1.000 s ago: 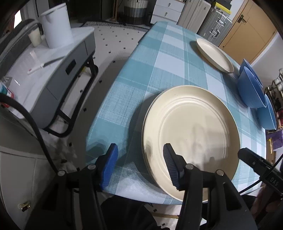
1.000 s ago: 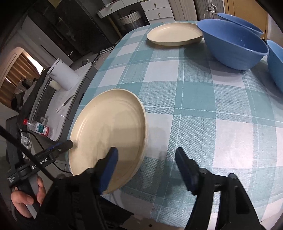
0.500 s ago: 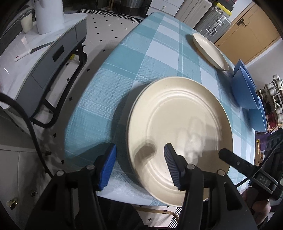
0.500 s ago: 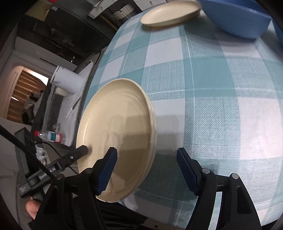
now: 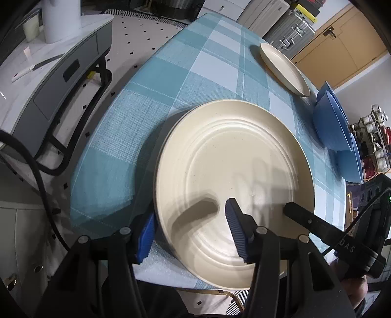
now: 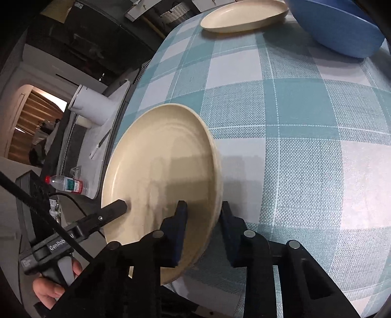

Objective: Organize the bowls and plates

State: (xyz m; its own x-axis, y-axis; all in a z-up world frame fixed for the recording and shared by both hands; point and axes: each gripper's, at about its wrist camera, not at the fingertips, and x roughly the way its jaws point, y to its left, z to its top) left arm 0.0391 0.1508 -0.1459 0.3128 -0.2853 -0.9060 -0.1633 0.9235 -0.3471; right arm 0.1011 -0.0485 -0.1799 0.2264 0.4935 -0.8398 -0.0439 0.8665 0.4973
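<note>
A large cream plate (image 5: 234, 159) (image 6: 161, 166) sits at the near edge of the checked tablecloth (image 5: 195, 68), tilted, its left edge raised off the cloth. My left gripper (image 5: 190, 215) straddles the left rim with a wide gap. One finger is under the rim and the other hovers over the plate's face. My right gripper (image 6: 203, 208) has the right rim between its jaws. They are closing, with one pad inside the plate and one against its outer edge. A second cream plate (image 5: 281, 66) (image 6: 244, 17) lies at the far end beside blue bowls (image 5: 330, 122) (image 6: 337, 27).
A grey side table with a white jug (image 5: 63, 19) stands left of the table, and a water bottle (image 6: 68, 183) lies lower down. A rack of cups (image 5: 376, 146) is at the far right. A hand (image 6: 48, 291) holds the left gripper's handle.
The plate's left edge has come up off the cloth, and the left gripper's outer finger has slid under its rim. The right gripper's jaws have narrowed from wide apart onto the right rim.
</note>
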